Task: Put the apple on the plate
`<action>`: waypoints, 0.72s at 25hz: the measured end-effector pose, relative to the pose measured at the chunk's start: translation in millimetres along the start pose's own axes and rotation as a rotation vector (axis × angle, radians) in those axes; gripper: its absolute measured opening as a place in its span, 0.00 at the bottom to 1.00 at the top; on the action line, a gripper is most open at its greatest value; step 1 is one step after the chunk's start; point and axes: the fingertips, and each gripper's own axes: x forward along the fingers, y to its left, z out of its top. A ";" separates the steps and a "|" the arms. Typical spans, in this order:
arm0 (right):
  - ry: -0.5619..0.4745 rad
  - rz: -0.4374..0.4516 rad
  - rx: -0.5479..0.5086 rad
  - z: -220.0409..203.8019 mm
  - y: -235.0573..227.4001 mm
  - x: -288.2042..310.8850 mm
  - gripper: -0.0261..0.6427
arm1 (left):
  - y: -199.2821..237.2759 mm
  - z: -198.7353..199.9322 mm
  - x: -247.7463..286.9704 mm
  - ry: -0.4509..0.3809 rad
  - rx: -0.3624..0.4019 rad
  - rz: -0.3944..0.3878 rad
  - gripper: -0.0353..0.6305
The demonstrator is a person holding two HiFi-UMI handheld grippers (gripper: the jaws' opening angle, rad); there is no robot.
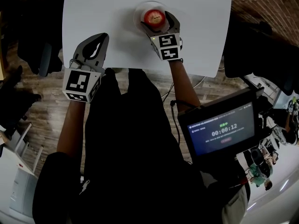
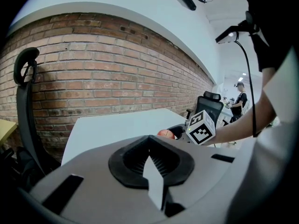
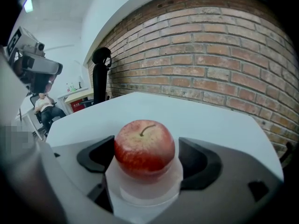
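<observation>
- Head view: the apple (image 1: 154, 17) sits on the plate (image 1: 139, 9) at the far side of the white table (image 1: 201, 27), so by my reading the placing is done and the step in hand is letting go. The right gripper (image 1: 159, 26) reaches straight out from the body, its forearm extended over the table edge and its jaws flanking the fruit. The left gripper (image 1: 96, 48) lies near the table's near edge, well apart from the plate and idle.
- Left gripper view: its jaws are pressed together with nothing between them. Beyond them, the apple shows just beside the right gripper's marker cube (image 2: 202, 127).
- Right gripper view: the apple stands upright, stem up, on the translucent plate. The jaws stand apart, one on either side, with a sliver of gap on the right, while the left pad is so near I cannot rule out contact. I take it as released.
- Next move, as I judge it: draw the right gripper straight back and level, so neither jaw nudges the apple or drags the light plate.
</observation>
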 end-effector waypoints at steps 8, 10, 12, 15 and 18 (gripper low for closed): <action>-0.042 -0.020 0.021 10.3 -2.1 -12.0 0.65 | -8.9 6.8 7.9 -0.028 0.031 -0.051 0.06; -0.058 -0.036 0.029 15.0 -2.0 -18.4 0.65 | -9.1 9.2 9.8 -0.029 0.043 -0.064 0.06; -0.074 -0.054 0.040 23.6 1.8 -32.9 0.65 | -10.6 16.3 4.5 -0.036 0.056 -0.075 0.06; -0.124 -0.095 0.068 40.8 6.0 -65.4 0.48 | -18.6 31.5 -6.7 -0.064 0.086 -0.100 0.06; -0.175 -0.137 0.090 54.5 7.1 -90.2 0.28 | -22.5 40.1 -11.4 -0.073 0.105 -0.118 0.06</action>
